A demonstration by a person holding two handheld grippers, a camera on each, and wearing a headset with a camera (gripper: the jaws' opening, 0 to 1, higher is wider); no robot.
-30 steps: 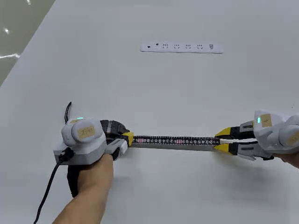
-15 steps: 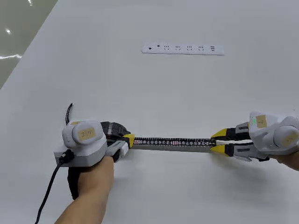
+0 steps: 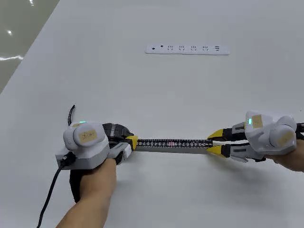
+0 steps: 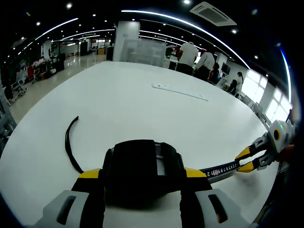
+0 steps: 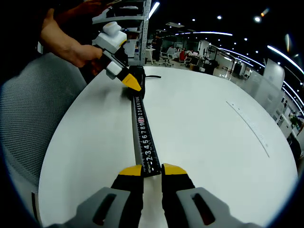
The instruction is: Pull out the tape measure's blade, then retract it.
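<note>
The tape measure's black case (image 3: 115, 130) rests on the white table, and my left gripper (image 3: 124, 142) is shut on it; its yellow-tipped jaws stand on either side of the case (image 4: 142, 166). The black blade (image 3: 173, 143) with white numbers runs rightward, flat on the table. My right gripper (image 3: 214, 142) is shut on the blade's end, and the blade (image 5: 142, 128) runs away from between my right gripper's (image 5: 151, 170) jaws toward the left gripper (image 5: 127, 80). A black wrist strap (image 4: 70, 142) trails from the case.
A white power strip (image 3: 187, 49) lies at the far side of the table. The table's left edge (image 3: 28, 47) borders a shiny floor. A black cable (image 3: 50, 194) hangs from the left gripper. People stand beyond the table (image 4: 197, 57).
My right gripper has moved left toward the case with the blade's end in it, so the exposed blade is shorter. The left gripper and case have stayed put.
</note>
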